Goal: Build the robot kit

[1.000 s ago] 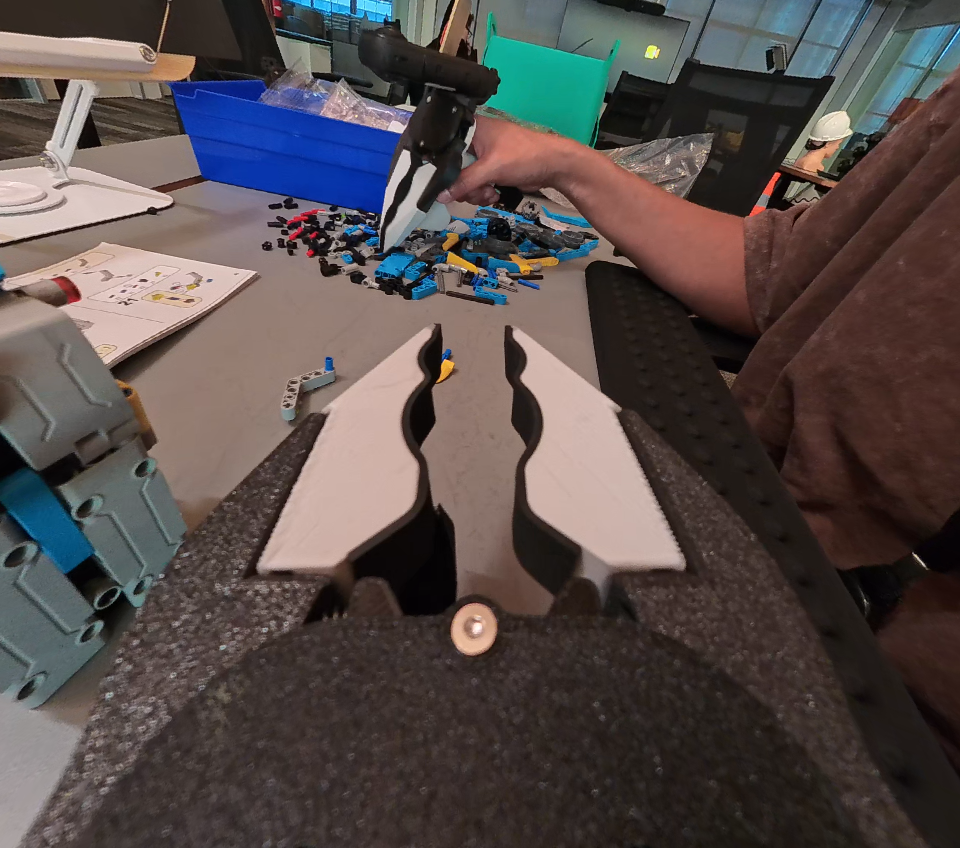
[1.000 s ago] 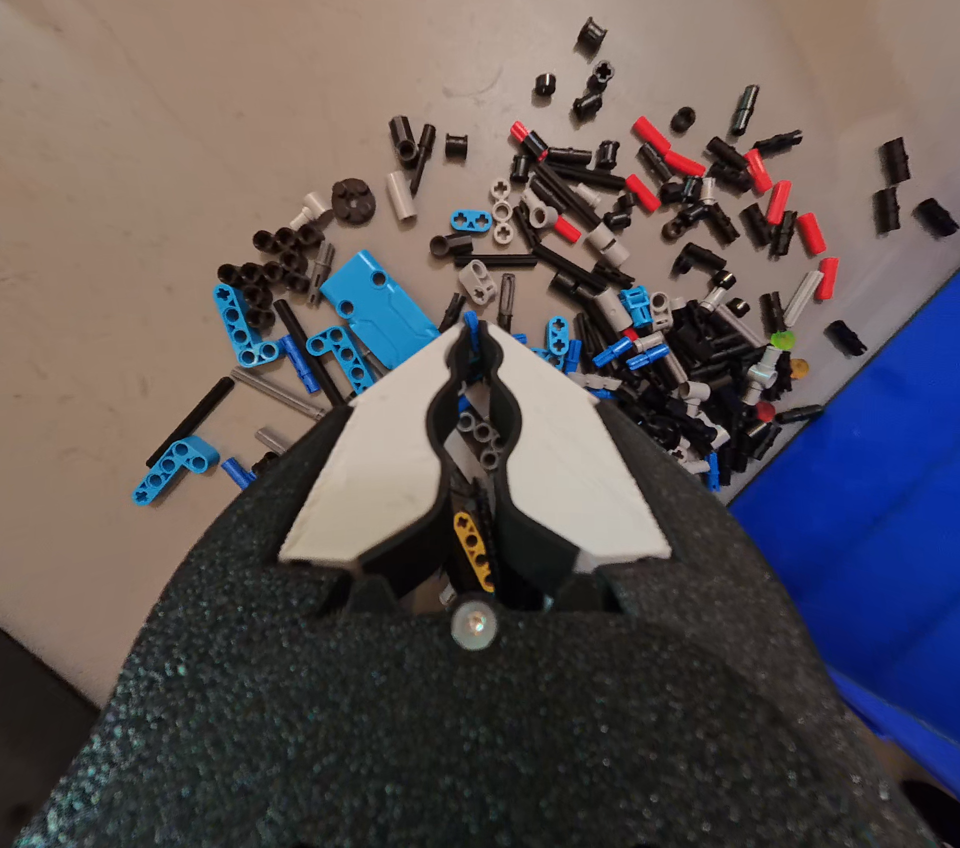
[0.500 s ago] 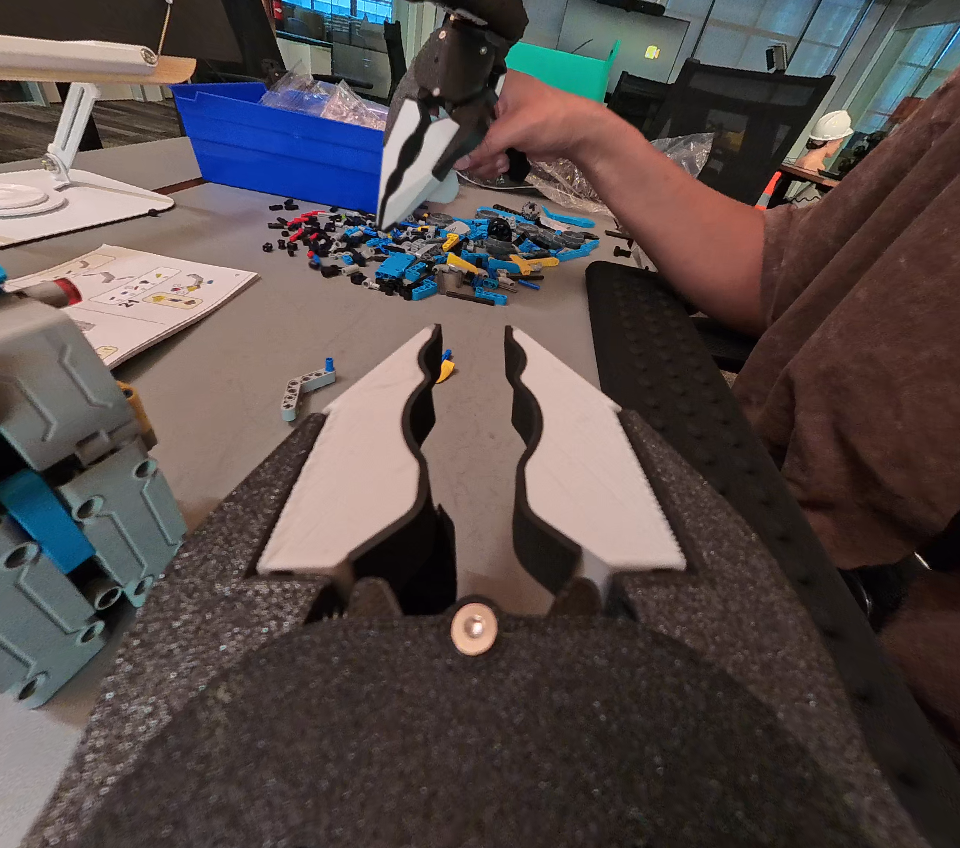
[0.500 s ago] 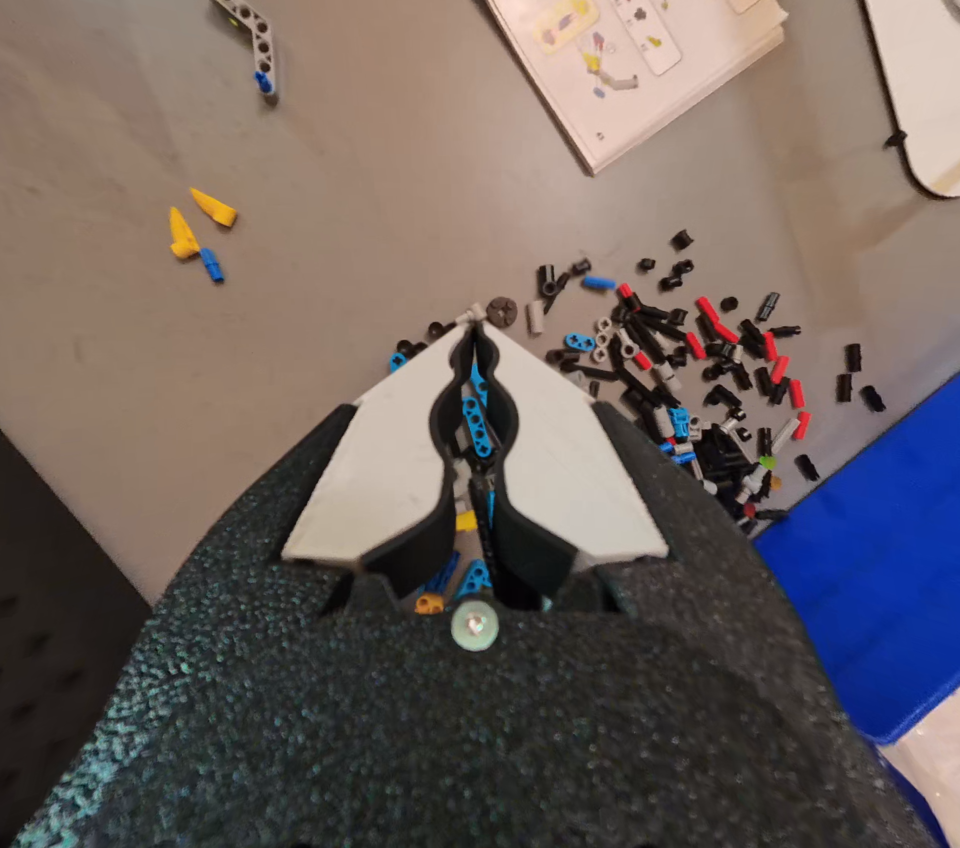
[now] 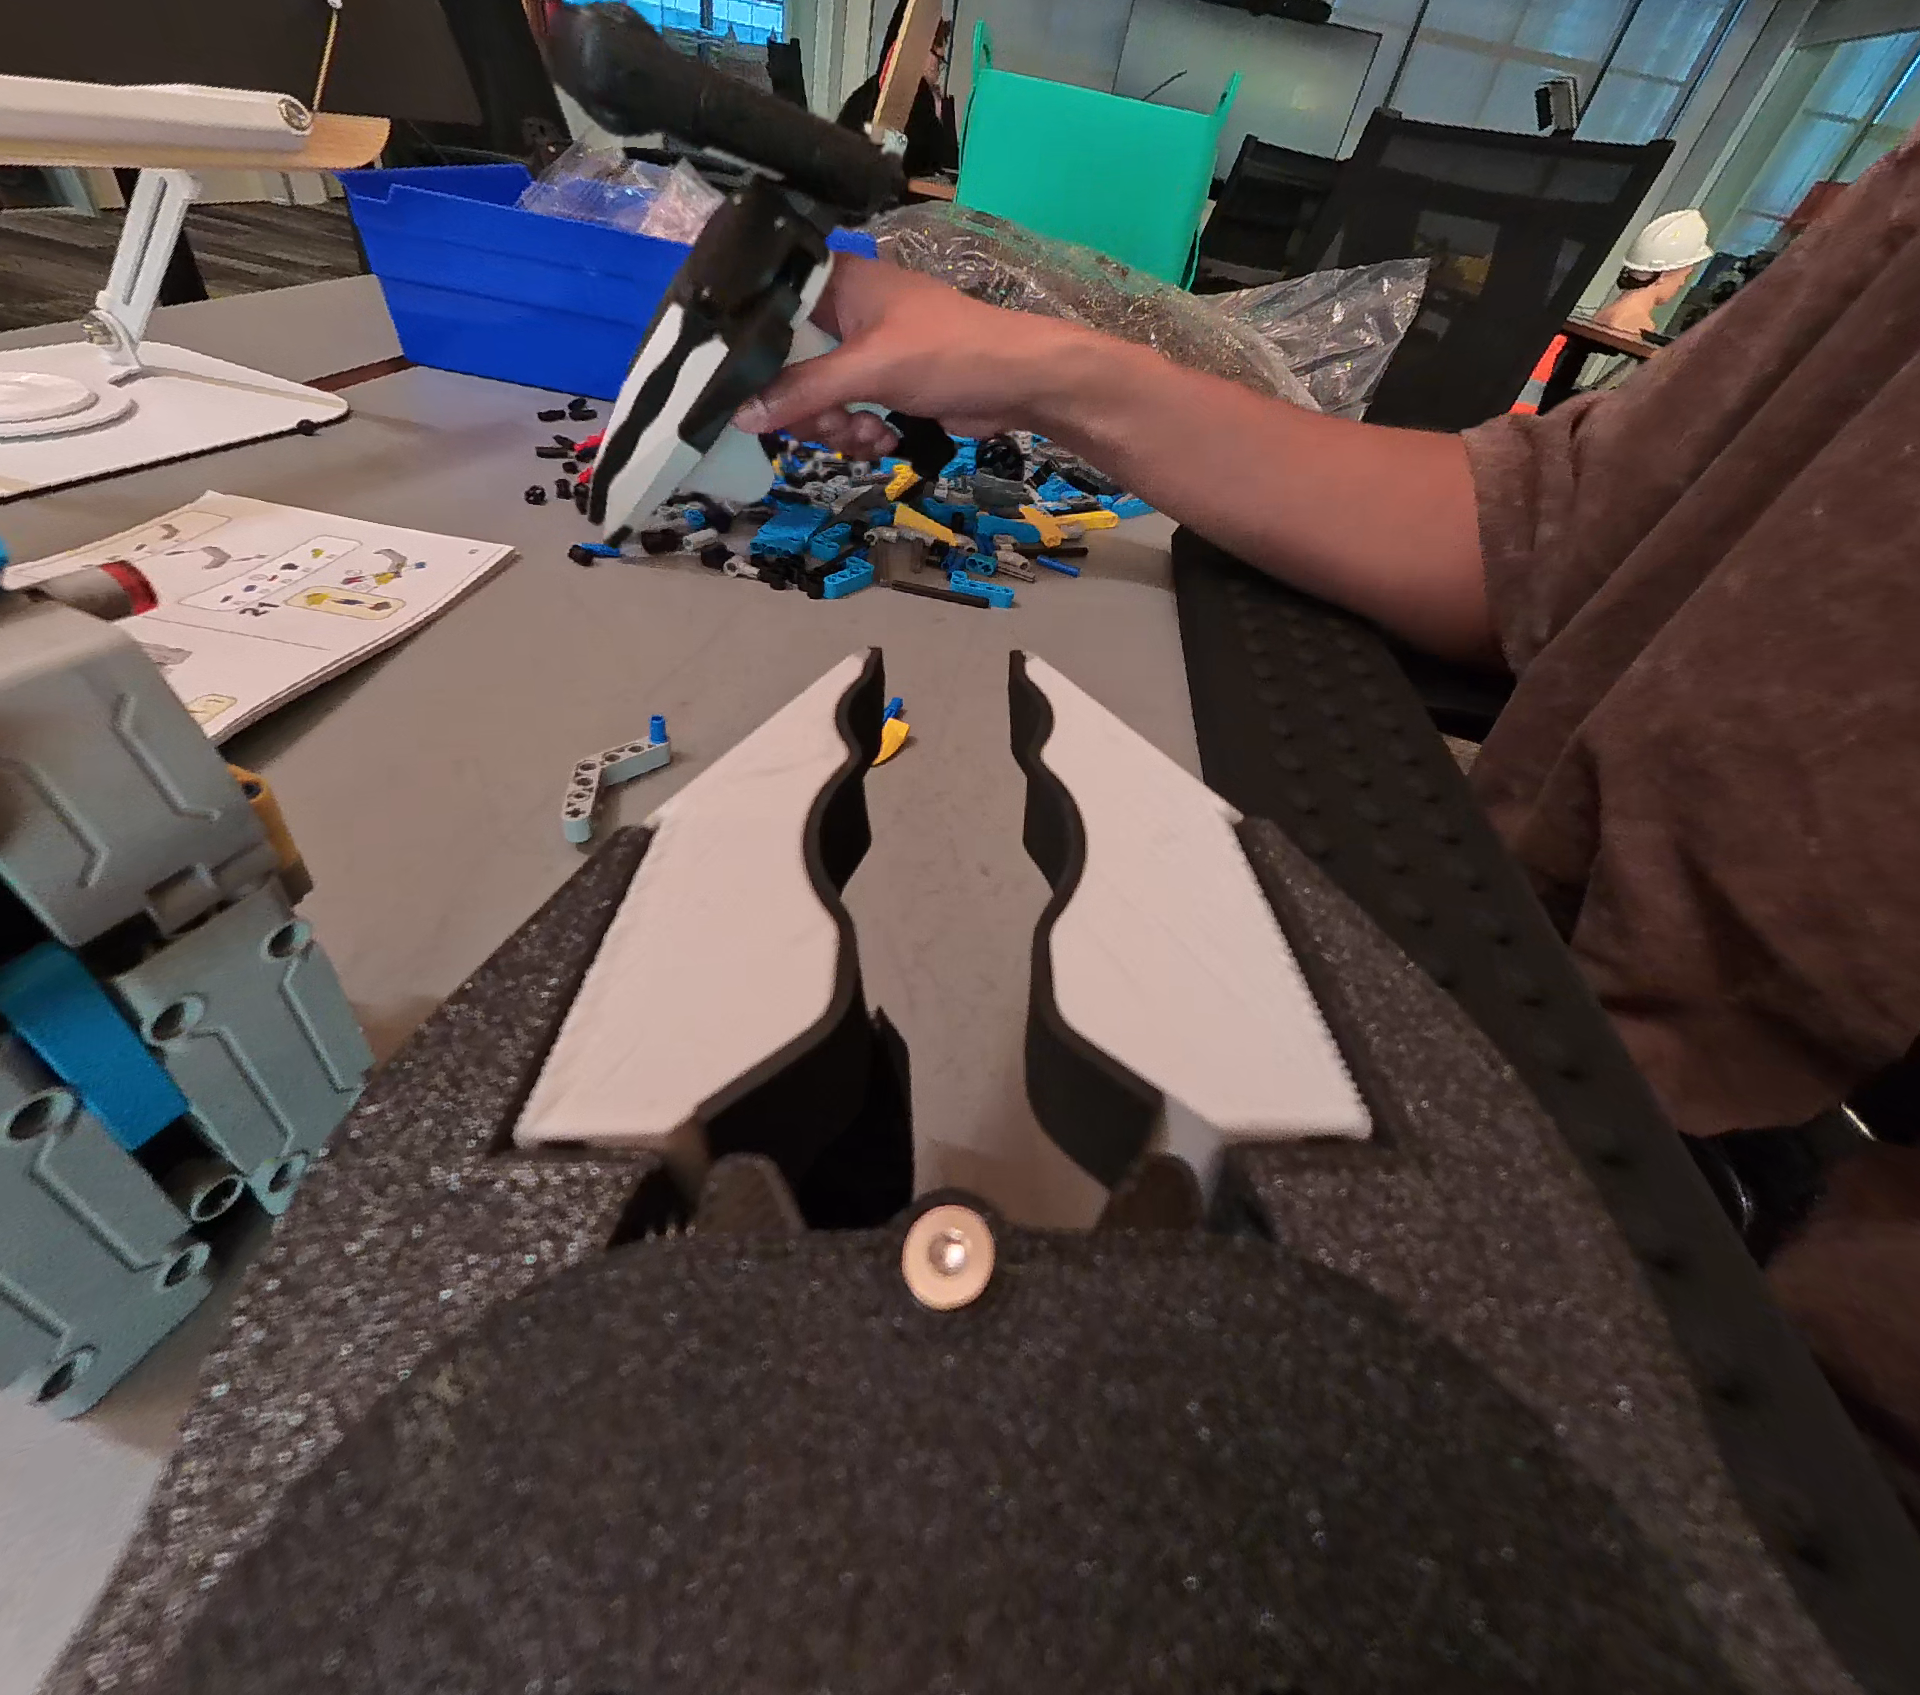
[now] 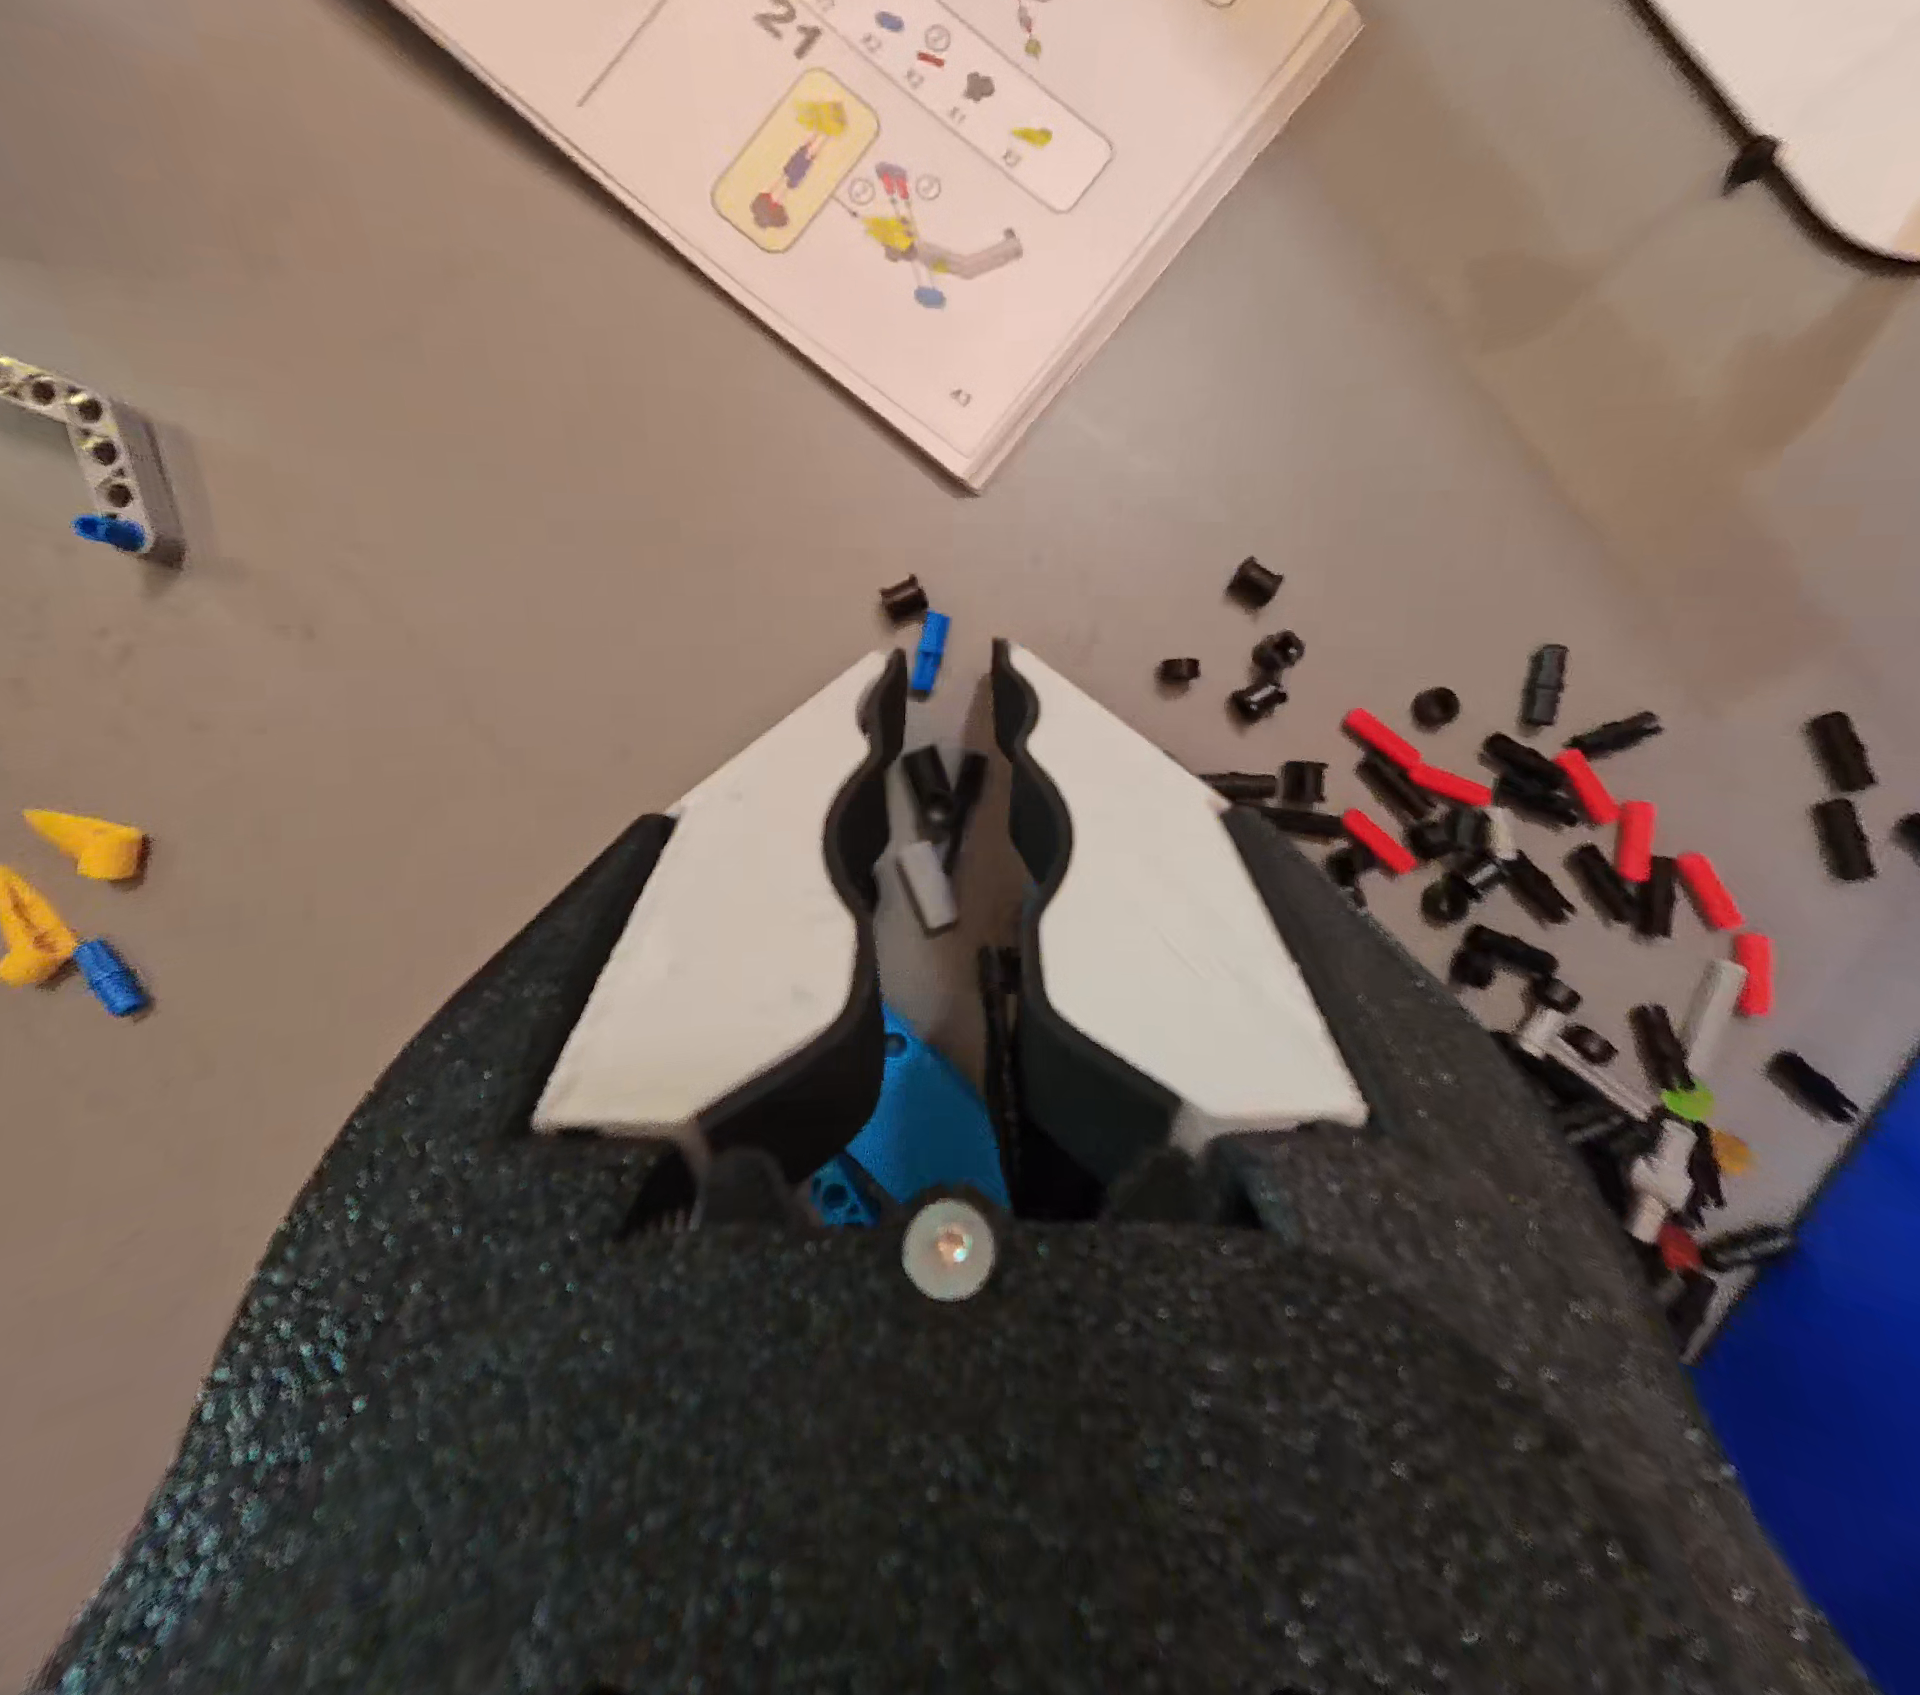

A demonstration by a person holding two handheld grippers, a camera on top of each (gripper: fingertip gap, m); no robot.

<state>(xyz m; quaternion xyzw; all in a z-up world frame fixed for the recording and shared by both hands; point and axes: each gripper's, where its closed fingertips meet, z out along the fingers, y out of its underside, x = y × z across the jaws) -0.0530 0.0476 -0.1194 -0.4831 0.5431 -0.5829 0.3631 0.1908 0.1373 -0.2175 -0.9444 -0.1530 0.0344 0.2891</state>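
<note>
Near frame centre, the right claw [image 6: 940,658] is hanging spread and seemingly empty just over a blue pin [image 6: 928,653] at the edge of the loose parts [image 6: 1538,856] on the desk [image 6: 468,606], while the left claw [image 5: 940,679], also spread and empty, is pointing past a yellow piece [image 5: 890,741].

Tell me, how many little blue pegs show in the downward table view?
3. One blue peg lies just ahead of the tips of the right gripper; one sticks in the grey bent bar; one touches a yellow piece at the left. Others may hide under the gripper.
</note>
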